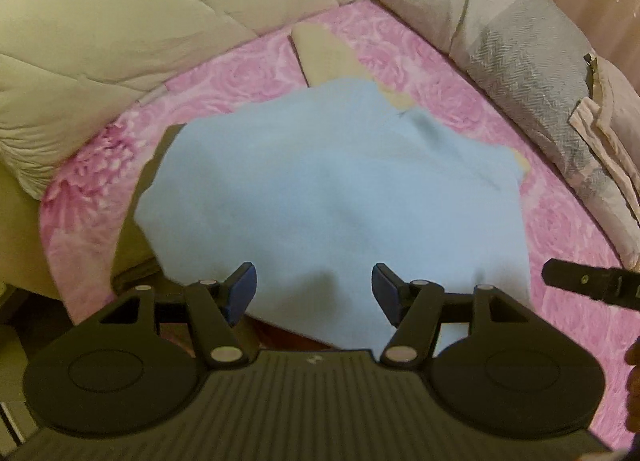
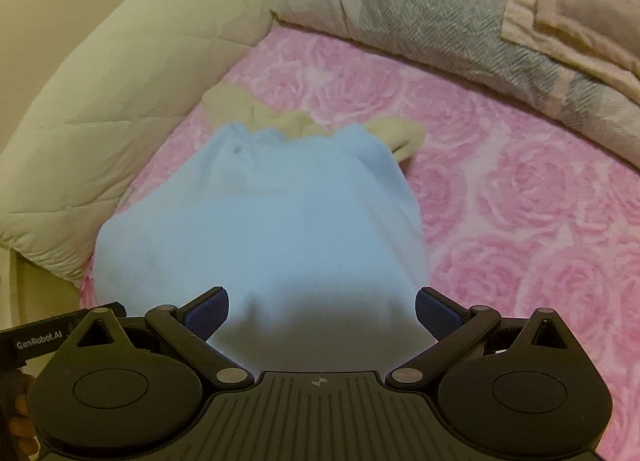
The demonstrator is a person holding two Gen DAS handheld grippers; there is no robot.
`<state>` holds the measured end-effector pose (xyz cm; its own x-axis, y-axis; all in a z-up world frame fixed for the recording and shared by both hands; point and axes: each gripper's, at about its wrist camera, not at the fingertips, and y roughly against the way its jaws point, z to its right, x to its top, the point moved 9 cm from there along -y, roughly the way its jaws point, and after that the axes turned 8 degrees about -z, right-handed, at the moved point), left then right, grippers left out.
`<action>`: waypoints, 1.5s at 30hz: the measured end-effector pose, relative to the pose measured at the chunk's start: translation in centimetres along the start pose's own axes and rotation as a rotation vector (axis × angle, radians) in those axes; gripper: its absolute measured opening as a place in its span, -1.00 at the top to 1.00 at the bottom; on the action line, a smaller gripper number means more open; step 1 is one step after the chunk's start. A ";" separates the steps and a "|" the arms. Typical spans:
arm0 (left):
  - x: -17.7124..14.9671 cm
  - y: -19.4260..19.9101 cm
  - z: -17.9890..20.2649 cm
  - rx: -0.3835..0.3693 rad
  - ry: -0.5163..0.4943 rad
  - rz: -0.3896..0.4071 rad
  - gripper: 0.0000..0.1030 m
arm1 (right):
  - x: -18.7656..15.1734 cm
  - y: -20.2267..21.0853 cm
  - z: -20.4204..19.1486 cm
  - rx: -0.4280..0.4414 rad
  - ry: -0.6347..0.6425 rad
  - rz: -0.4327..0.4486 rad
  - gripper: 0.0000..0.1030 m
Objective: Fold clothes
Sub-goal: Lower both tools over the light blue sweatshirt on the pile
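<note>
A light blue garment [image 1: 328,197] lies spread on the bed's pink rose-patterned sheet [image 1: 560,229], its near part toward the bed's near edge, covering most of a beige garment [image 1: 320,49] that pokes out beyond its far side. The left gripper [image 1: 314,289] and right gripper [image 2: 322,313] both hover above the blue cloth, jaws spread wide and holding nothing. A cream quilted duvet [image 1: 120,21] and a grey herringbone pillow [image 2: 420,9] border the sheet.

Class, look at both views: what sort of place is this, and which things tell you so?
Most likely a bedroom, with the work done on a bed. The clues: a pink rose-patterned sheet, a cream quilt bunched at one side, and a grey pillow. A blue garment lies on the sheet.
</note>
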<state>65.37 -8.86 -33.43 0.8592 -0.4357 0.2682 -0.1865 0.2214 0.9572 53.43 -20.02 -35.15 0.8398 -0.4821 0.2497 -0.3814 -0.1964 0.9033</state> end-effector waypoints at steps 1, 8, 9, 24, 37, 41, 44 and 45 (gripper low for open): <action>0.2 -0.5 -0.2 -0.009 0.008 -0.006 -0.17 | 0.1 -0.7 0.1 0.002 -0.009 -0.002 -0.98; 1.3 -3.9 -1.8 -0.089 0.088 -0.050 -0.17 | -0.4 -4.0 0.5 0.036 -0.051 -0.028 -0.36; 1.4 -4.4 -1.9 -0.105 0.101 -0.058 -0.17 | -0.5 -4.4 0.5 0.041 -0.057 -0.031 0.11; 1.8 -2.7 -1.4 -0.257 0.122 0.007 1.00 | -0.7 1.5 -1.8 0.090 0.032 0.094 1.00; 2.4 12.1 4.3 -0.367 -0.053 0.269 1.00 | 0.9 15.5 -3.0 0.247 -0.011 0.381 1.00; 1.4 17.7 9.0 -0.423 -0.161 0.361 1.00 | -0.3 21.5 -2.2 0.268 -0.020 0.502 1.00; -0.6 19.9 11.7 -0.409 -0.198 0.378 1.00 | -1.7 27.1 -1.1 0.278 -0.012 0.613 1.00; -1.6 20.0 12.1 -0.391 -0.195 0.366 1.00 | -2.1 28.2 -0.5 0.283 -0.023 0.608 1.00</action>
<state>54.55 -14.30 -13.42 0.6609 -0.4149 0.6253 -0.2329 0.6787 0.6965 41.05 -24.12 -10.01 0.4360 -0.5950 0.6752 -0.8733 -0.0986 0.4771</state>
